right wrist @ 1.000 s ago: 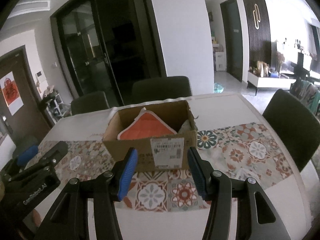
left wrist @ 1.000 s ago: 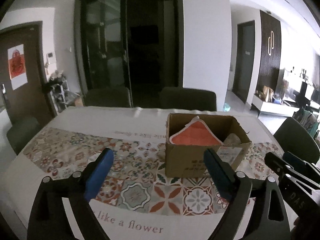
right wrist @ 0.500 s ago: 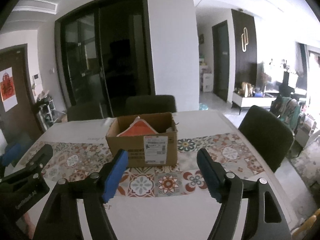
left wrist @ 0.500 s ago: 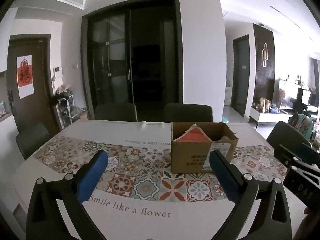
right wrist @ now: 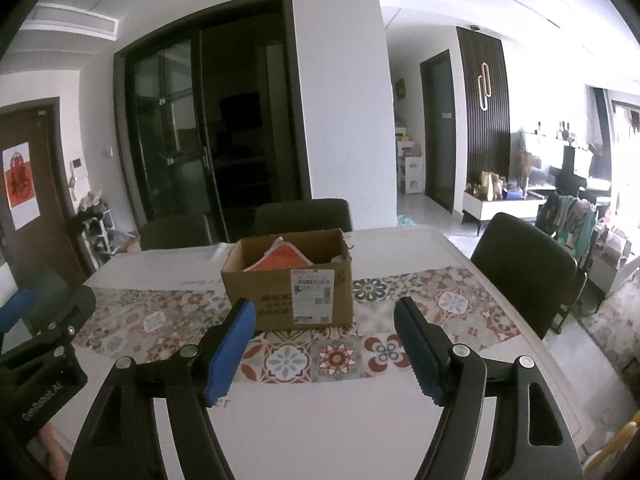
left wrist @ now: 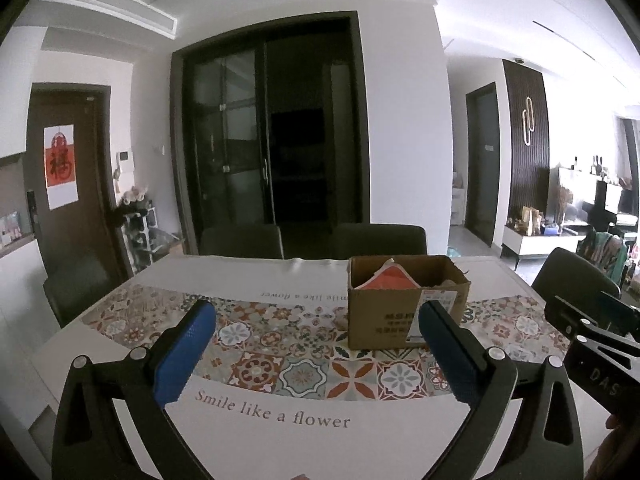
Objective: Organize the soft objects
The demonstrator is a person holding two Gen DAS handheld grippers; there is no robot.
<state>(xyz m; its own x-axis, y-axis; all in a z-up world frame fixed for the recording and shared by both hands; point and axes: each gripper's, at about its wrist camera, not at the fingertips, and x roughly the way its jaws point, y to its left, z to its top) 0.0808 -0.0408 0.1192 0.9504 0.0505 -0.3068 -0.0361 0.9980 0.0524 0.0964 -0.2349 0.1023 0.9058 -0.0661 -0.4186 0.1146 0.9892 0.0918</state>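
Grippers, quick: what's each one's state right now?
Left gripper: open, holding nothing.
Right gripper: open, jaws have just been opening, nothing between them.

Dining room, non-task items.
White table (left wrist: 496,276) with floral patterned runner (left wrist: 280,344); dark upholstered chairs (right wrist: 524,264) around it; dark glass-panelled sliding doors (left wrist: 268,136) behind; red paper poster (left wrist: 60,166) on brown door.

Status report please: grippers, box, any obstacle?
Left gripper and right gripper open, empty. Orange soft pad inside brown cardboard box. Patterned tablecloth between: nothing blocking.
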